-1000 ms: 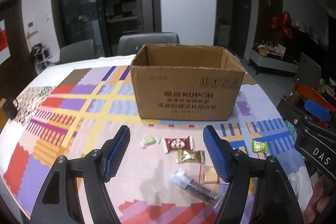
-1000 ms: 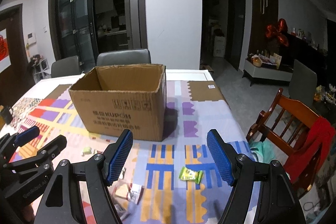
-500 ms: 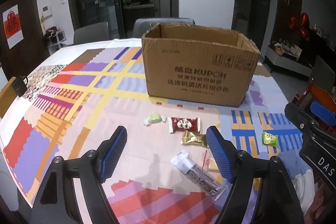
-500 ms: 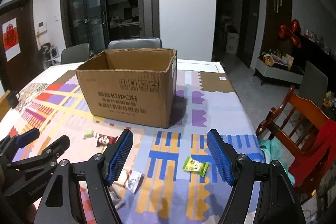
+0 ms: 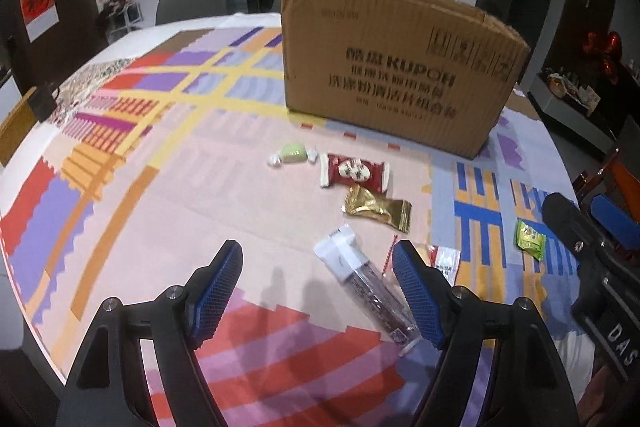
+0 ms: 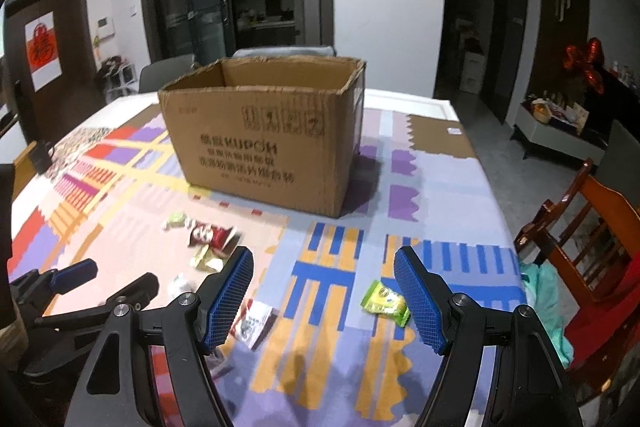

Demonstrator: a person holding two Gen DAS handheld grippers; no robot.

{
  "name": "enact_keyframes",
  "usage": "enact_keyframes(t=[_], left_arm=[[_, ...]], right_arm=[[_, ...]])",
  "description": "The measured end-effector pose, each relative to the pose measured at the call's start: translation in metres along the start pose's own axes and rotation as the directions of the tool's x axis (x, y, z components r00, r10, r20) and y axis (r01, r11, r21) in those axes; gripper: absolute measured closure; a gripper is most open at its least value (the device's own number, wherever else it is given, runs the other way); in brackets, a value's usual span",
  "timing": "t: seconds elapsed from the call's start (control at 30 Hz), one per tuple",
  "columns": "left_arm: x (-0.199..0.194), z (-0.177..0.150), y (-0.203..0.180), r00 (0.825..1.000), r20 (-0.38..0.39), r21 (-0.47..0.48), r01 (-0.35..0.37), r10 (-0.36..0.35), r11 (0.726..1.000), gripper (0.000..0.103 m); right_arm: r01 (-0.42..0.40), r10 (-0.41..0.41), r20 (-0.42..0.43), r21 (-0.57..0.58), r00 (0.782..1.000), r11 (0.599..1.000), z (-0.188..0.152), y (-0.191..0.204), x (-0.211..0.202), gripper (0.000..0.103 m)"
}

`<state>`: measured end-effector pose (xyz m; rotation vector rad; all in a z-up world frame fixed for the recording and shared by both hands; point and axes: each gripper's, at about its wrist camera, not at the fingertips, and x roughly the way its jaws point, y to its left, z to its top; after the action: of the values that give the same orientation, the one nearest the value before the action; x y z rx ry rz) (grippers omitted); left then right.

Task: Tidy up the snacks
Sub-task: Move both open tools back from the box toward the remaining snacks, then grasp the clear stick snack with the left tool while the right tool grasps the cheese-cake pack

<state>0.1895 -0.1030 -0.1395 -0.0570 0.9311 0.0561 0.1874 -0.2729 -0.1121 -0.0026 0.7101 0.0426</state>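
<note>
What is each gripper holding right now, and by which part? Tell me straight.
Nothing is held. The left gripper and the right gripper both stand open above the table, with bare pads. The snacks, such as the green packet and the long clear-wrapped bar, lie loose on the tablecloth.

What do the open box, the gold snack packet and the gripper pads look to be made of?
Box: brown corrugated cardboard, matte; ragged torn top edges and fine ribbing on the printed wall. Gold snack packet: probably metallised foil or plastic film, glossy; it glints and has crimped ends. Pads: likely blue rubber or soft plastic, matte, with a fine grid texture; the exact material can't be told.
</note>
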Motion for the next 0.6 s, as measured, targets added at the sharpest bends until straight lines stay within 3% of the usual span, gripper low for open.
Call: enact_keyframes(t=[0.27,0.6], left_arm=[[0.016,-0.009,-0.009,0.997,-0.078,-0.062,-0.025,0.020,0.998,0.029],[0.040,-0.020,-0.020,0.987,-0.164,-0.091,-0.017,0.002,0.996,0.043]], right_arm=[[-0.032,0.031,-0.039,-0.023,0.999,0.999,-0.009,-0.007,0.013,0.029],[-0.053,0.052,-0.068,-0.015,0.996,0.998,-0.015,-0.017,0.024,0.029]])
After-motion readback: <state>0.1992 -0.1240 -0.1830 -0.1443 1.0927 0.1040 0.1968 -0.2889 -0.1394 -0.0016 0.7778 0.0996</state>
